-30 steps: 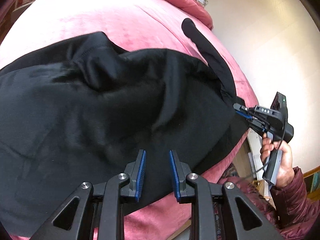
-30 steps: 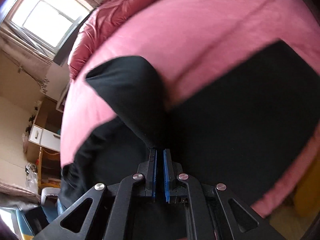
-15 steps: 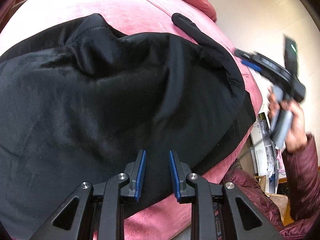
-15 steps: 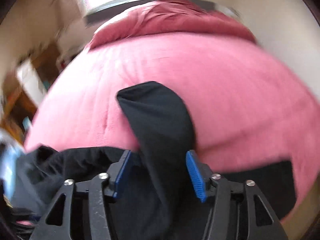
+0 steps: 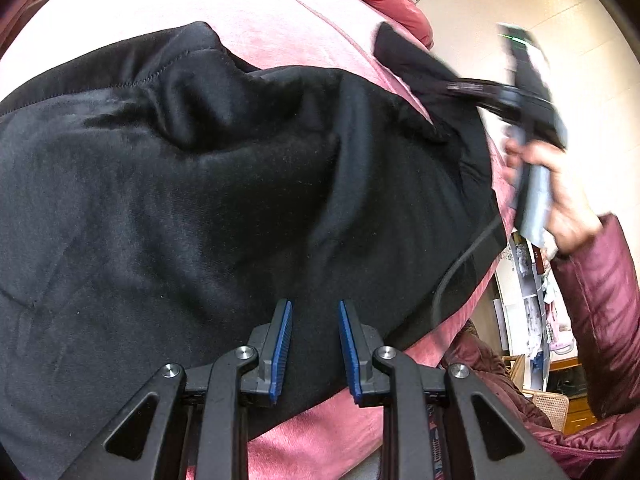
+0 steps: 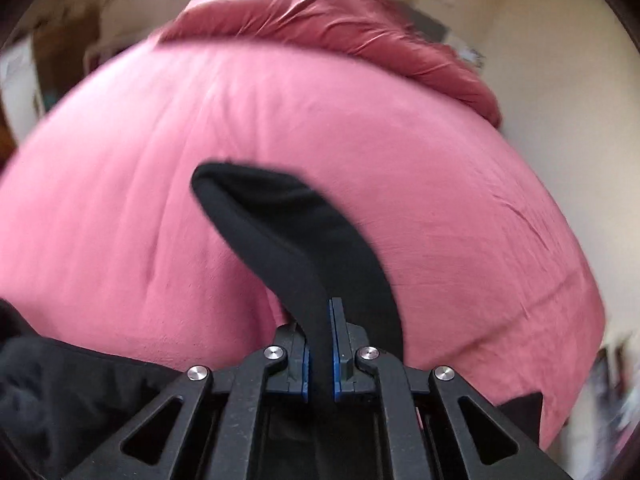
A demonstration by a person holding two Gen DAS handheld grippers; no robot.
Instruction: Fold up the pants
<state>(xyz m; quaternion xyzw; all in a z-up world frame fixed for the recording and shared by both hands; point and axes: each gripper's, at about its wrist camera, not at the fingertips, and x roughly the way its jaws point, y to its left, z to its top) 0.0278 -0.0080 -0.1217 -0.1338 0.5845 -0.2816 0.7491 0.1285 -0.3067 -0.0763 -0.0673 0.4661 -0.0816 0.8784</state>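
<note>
Black pants (image 5: 208,208) lie bunched on a pink bed (image 5: 280,12). My left gripper (image 5: 314,312) is open just above the pants near the bed's front edge, holding nothing. My right gripper (image 6: 319,312) is shut on a black pant leg (image 6: 288,232) that stretches away over the bed. In the left wrist view the right gripper (image 5: 460,90) grips that leg at the upper right, held by a hand (image 5: 560,184).
A crumpled red duvet (image 6: 328,28) lies at the head of the bed. A cream wall (image 5: 540,8) stands to the right of the bed. Shelves and clutter (image 5: 532,300) sit beyond the bed's right edge. A cable (image 5: 456,272) hangs over the pants.
The right gripper let go of the pants, opened, swung towards the pant leg and shut on it. It rose up and away in the left wrist view. The left gripper stayed open in place.
</note>
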